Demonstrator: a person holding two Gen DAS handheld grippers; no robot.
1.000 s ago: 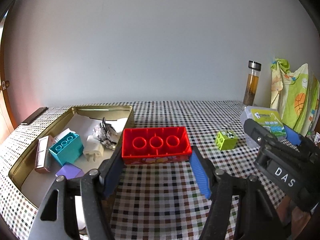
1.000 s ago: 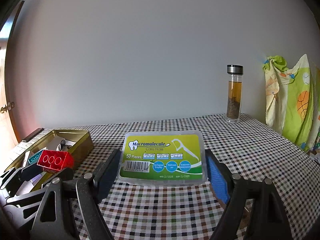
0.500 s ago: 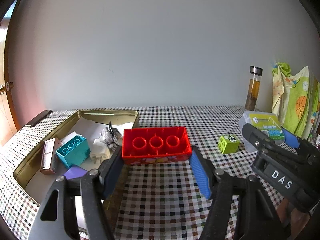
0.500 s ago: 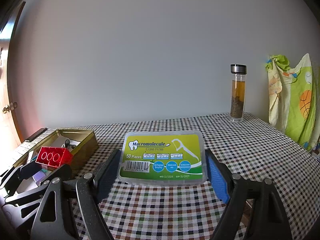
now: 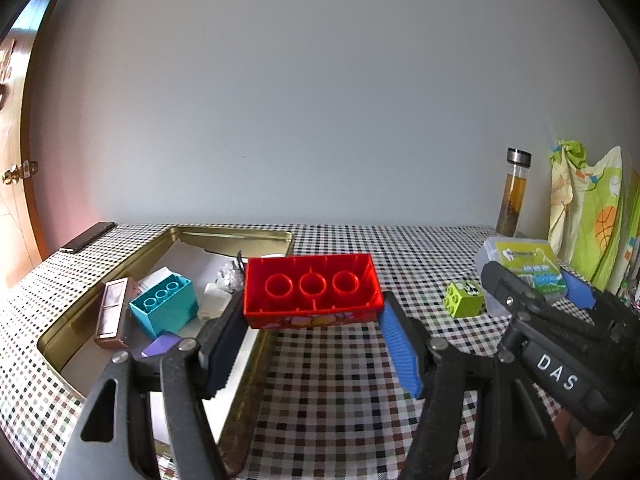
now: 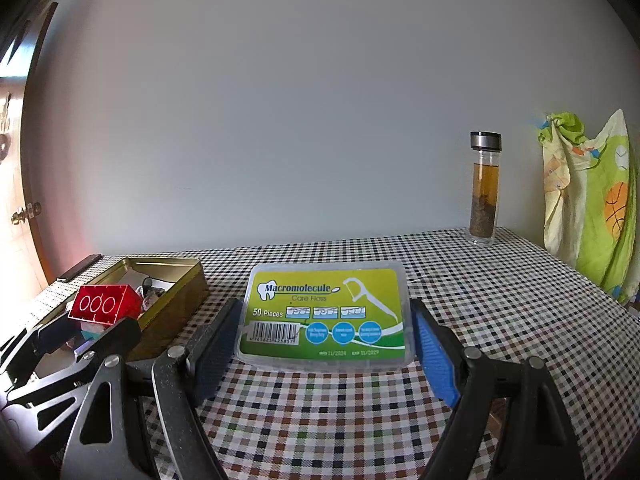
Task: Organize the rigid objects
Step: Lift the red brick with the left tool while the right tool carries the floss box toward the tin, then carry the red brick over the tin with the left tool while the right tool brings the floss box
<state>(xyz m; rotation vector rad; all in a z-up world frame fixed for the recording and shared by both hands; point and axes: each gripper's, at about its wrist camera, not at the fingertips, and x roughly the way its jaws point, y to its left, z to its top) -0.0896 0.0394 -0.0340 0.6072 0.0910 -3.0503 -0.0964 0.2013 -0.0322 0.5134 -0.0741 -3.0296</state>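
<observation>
Red brick [image 5: 312, 291] between left gripper [image 5: 314, 338] pads

I see the red brick [image 5: 312, 290] held level above the gold tin's [image 5: 256, 364] right wall, hollow underside up. My other grip carries the clear floss box [image 6: 326, 316], green label up. A small green brick [image 5: 464, 300] lies on the checked cloth, right.

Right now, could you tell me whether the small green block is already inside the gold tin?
No, the small green block sits on the checked tablecloth, well apart from the gold tin.
</observation>
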